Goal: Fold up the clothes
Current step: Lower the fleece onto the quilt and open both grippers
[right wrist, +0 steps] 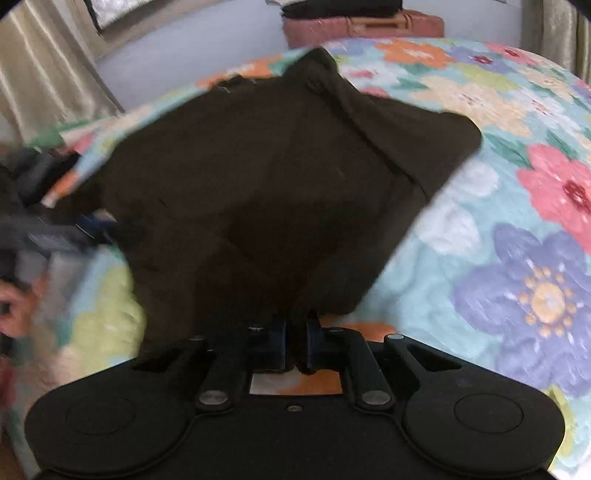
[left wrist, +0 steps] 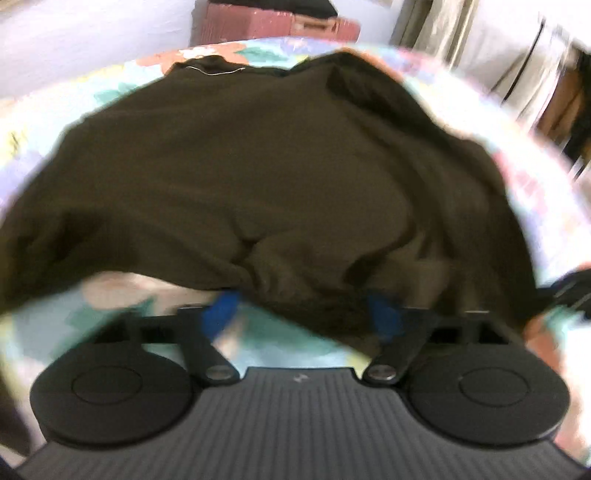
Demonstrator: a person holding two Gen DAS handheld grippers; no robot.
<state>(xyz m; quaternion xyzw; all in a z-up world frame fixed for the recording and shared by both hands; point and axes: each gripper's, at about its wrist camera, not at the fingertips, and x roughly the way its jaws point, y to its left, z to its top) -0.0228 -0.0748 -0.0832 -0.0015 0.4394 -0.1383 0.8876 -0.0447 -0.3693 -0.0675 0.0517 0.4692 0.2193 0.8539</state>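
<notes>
A dark brown garment (left wrist: 258,177) lies spread on a flowered bedspread (left wrist: 48,325). It also shows in the right wrist view (right wrist: 277,177), with a sleeve folded over at the far right. My left gripper (left wrist: 303,306) is open, its blue fingertips (left wrist: 221,310) wide apart at the garment's raised near hem. My right gripper (right wrist: 295,343) is shut on the garment's near corner and holds it off the bed. The left gripper also shows blurred in the right wrist view (right wrist: 55,229), at the garment's left edge.
The flowered bedspread (right wrist: 517,221) stretches to the right of the garment. A reddish-pink suitcase (right wrist: 362,26) with dark clothes on top stands beyond the bed. Beige curtains (right wrist: 44,85) hang at the far left. The right gripper shows blurred in the left wrist view (left wrist: 569,291).
</notes>
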